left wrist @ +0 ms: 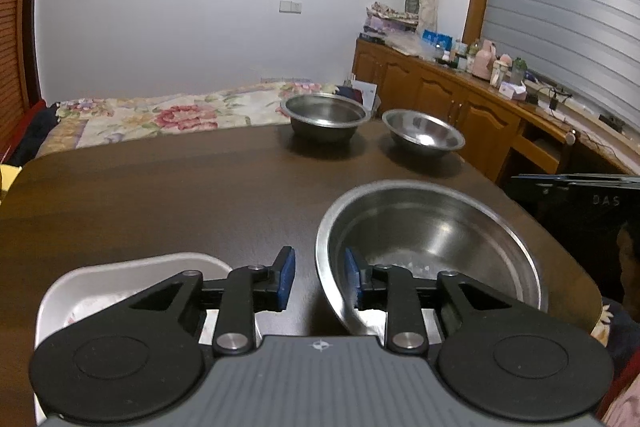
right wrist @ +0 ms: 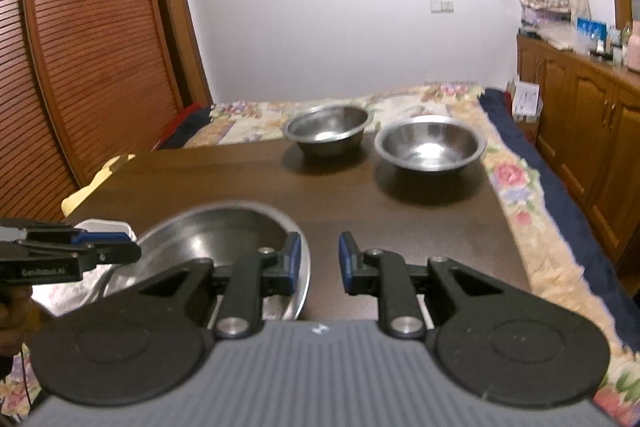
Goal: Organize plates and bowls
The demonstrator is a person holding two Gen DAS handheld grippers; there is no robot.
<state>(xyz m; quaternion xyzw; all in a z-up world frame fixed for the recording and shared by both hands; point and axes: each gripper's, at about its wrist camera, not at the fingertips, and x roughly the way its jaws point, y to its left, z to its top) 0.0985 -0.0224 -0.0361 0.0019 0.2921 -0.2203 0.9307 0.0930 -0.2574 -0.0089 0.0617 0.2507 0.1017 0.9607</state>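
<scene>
Dark wooden counter [left wrist: 160, 195] holds two steel bowls [left wrist: 326, 119] unstacked at its far edge and a big bowl [left wrist: 432, 235] beside a white dish [left wrist: 120, 283] near; left claw [left wrist: 320, 277] and right claw [right wrist: 319, 263], both apart, hold nothing.

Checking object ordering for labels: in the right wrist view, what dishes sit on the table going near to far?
Large shallow steel bowl nearest, beside the white rectangular dish → wide steel bowl at far right → straight-sided steel bowl farthest, near the dark wooden table edge.

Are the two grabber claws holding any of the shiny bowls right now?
No. The left gripper straddles the big bowl's near rim, and the right gripper its other rim, but the pads stand apart from the metal. Nothing is held.
</scene>
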